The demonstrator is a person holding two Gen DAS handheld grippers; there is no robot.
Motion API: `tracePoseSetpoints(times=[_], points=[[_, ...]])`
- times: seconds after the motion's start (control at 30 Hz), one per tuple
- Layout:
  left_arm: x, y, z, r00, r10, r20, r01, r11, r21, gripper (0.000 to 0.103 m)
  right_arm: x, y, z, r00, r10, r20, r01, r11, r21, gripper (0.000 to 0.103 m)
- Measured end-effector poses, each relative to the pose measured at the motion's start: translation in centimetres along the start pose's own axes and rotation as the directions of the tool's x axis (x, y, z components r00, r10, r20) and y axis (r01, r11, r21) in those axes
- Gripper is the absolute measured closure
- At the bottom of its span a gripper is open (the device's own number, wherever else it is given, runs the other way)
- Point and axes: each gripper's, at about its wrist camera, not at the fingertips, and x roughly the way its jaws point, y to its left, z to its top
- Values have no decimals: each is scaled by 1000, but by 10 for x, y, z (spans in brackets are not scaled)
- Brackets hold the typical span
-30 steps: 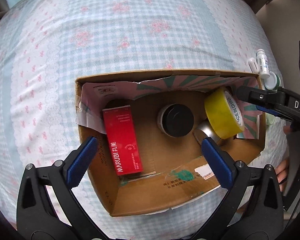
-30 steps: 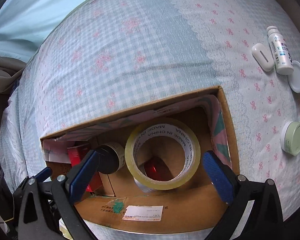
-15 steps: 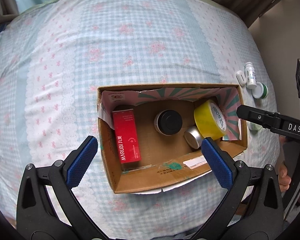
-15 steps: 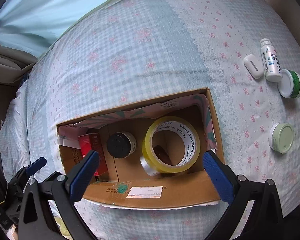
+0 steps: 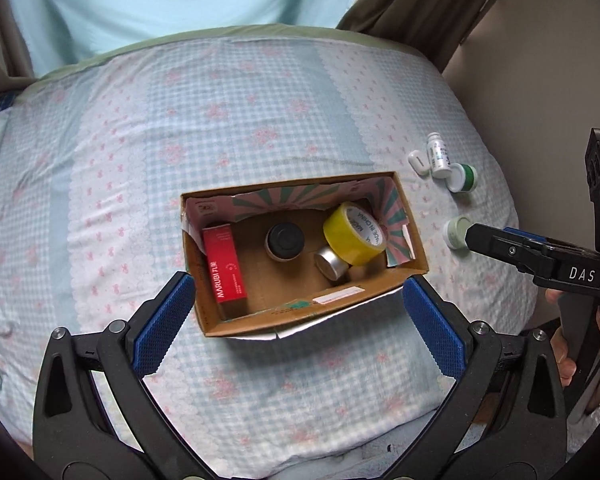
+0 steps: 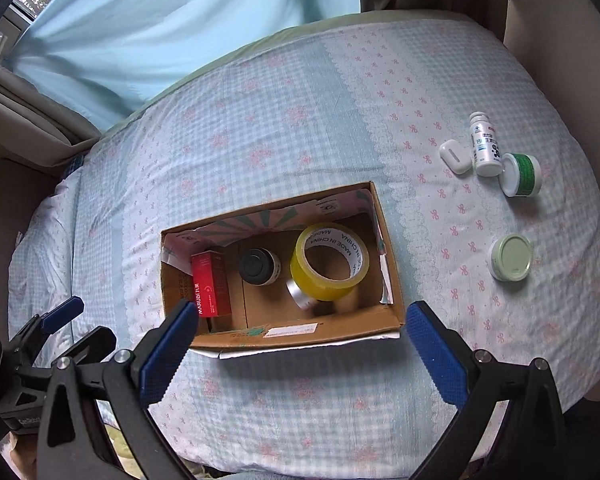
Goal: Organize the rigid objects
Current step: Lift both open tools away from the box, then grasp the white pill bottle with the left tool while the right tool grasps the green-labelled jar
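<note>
Now, box: our open brown cardboard box (image 6: pixel 300 332) already holds the yellow tape roll (image 6: pixel 332 260).
Grippers: left gripper (image 5: pixel 300 316) and right gripper (image 6: pixel 300 344) both spread wide, empty.
Next: pale green round jar (image 6: pixel 511 257) (lying loose, right of box); we'd approach from above and straddle it squarely.

One cardboard box (image 6: pixel 300 332) holds four things: one red carton (image 6: pixel 211 285), one black-lidded jar (image 6: pixel 257 267), one silver tin (image 6: pixel 300 299), one yellow tape roll (image 6: pixel 331 267). Four lie on the bed (image 6: pixel 300 128): one white bottle (image 6: pixel 485 148), one white case (image 6: pixel 454 157), two green jars (image 6: pixel 521 175) (image 6: pixel 510 257).
</note>
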Motion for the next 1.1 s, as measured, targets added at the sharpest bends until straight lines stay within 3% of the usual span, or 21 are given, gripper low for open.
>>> tracePoseSetpoints(times=[0.1,0.23,0.4,0.57,0.83,0.93,1.1], points=[[-6,-18,-9,999,-27,23,26,999,29,0,-26,-14,-21,999,9,51,-10,1000,28,0],[-4,-35,-17,996,-90,1,90,996,15,0,-53,-39,-52,994,-60,93,54,996,65,0],[0,-63,-17,998,-67,-2,67,996,61,0,-77,-76,-69,980,-166,110,153,981,116,0],[10,-89,-5,998,-69,-2,69,996,63,0,-91,-122,-73,971,-207,115,184,965,186,0],[40,-156,35,998,-51,-24,53,994,99,0,-97,-199,-51,974,-195,116,163,958,237,0],[57,-185,61,1000,-13,-21,16,989,147,0,-96,-222,-35,971,-186,147,147,959,243,0],[99,-226,113,999,-14,-50,23,984,177,0,-80,-253,0,966,-198,165,158,960,230,0]])
